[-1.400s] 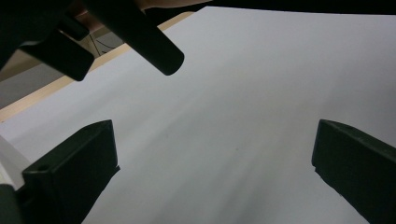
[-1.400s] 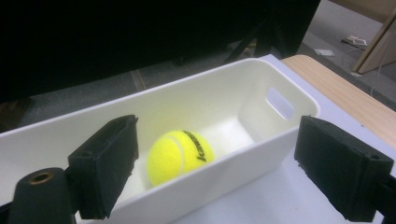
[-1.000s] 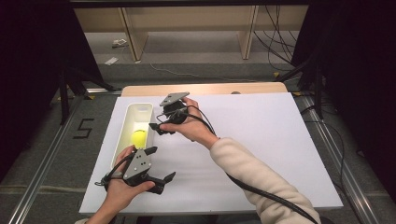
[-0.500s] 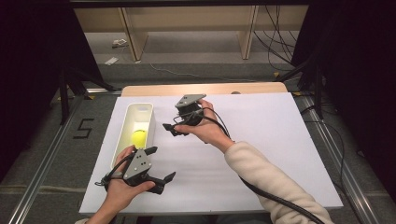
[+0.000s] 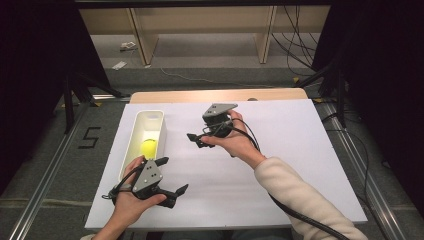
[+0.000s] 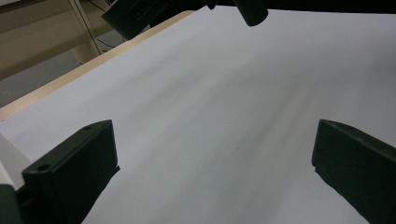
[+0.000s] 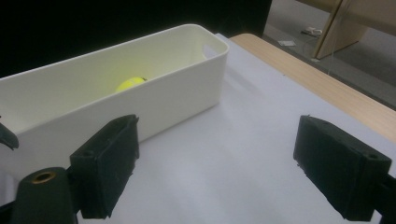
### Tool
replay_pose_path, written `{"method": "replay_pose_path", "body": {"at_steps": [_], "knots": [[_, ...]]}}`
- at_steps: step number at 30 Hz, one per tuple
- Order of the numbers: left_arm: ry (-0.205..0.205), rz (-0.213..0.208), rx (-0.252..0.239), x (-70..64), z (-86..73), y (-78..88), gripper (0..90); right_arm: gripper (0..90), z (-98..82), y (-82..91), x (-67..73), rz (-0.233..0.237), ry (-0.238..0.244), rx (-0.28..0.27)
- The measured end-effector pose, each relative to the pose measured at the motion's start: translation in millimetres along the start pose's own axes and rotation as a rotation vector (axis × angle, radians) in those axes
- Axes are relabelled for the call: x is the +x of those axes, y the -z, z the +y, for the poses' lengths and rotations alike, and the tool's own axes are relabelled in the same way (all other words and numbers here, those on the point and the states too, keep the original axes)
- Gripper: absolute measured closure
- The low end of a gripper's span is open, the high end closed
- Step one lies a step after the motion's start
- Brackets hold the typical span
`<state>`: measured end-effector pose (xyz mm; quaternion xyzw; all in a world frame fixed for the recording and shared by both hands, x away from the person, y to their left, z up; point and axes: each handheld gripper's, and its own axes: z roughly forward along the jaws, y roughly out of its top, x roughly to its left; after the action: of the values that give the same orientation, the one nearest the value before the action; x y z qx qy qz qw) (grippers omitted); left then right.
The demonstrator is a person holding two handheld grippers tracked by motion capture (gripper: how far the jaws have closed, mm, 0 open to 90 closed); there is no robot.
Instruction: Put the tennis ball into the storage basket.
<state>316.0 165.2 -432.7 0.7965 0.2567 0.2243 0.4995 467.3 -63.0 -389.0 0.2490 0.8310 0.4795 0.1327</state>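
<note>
A long white bin (image 5: 129, 145) lies along the left side of the white table top, with a yellow ball (image 5: 148, 148) inside it. In the right gripper view the bin (image 7: 154, 93) stands ahead to the left and the ball (image 7: 130, 84) peeks over its wall. My right gripper (image 5: 196, 141) is held above the table's middle, right of the bin, open and empty (image 7: 215, 168). My left gripper (image 5: 172, 175) rests near the front edge beside the bin's near end, open with nothing between its jaws (image 6: 210, 172).
The white sheet (image 5: 300, 165) covers the table, with a wooden strip (image 5: 215, 95) along its far edge. Wooden shelving (image 5: 200, 30) stands behind on the floor. Metal rails (image 5: 45, 170) run beside the table. The other gripper (image 6: 140, 14) appears at the top of the left gripper view.
My right gripper has moved rightward and nearer the person, away from over the bin, to above the table's middle. The left gripper has stayed put.
</note>
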Motion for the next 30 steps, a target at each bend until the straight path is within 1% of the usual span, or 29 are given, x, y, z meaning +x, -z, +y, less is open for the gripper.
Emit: {"method": "replay_pose_path", "body": {"at_steps": [1, 2, 3, 4, 6, 7, 30], "knots": [[0.000, 0.000, 0.000, 0.0, 0.0, 0.0, 0.0, 15.2, -1.6, 2.3, -0.9, -0.002, 0.000, 0.000], [-0.025, 0.020, -0.009, 2.0, 0.7, 0.0, 0.0, 15.2, -2.8, 3.5, -1.2, -0.003, -0.002, -0.001], [-0.016, 0.011, -0.008, 1.4, 0.4, -0.1, 0.0, 15.1, -4.2, 5.1, -2.1, -0.005, -0.004, -0.002], [-0.026, 0.011, -0.012, 2.1, 0.7, -0.2, 0.0, 15.1, -5.7, 6.7, -2.8, -0.007, -0.008, -0.002], [-0.001, -0.001, -0.007, 0.4, 0.0, -0.3, 0.0, 15.2, -8.7, 10.1, -4.9, -0.010, -0.014, -0.004], [0.002, -0.002, -0.006, 0.2, 0.0, -0.3, 0.0, 15.2, -10.0, 12.0, -6.0, -0.011, -0.016, -0.002], [0.002, 0.005, 0.000, 0.3, -0.3, -0.4, 0.0, 15.3, -39.2, 49.4, -29.5, -0.072, -0.070, -0.001]]}}
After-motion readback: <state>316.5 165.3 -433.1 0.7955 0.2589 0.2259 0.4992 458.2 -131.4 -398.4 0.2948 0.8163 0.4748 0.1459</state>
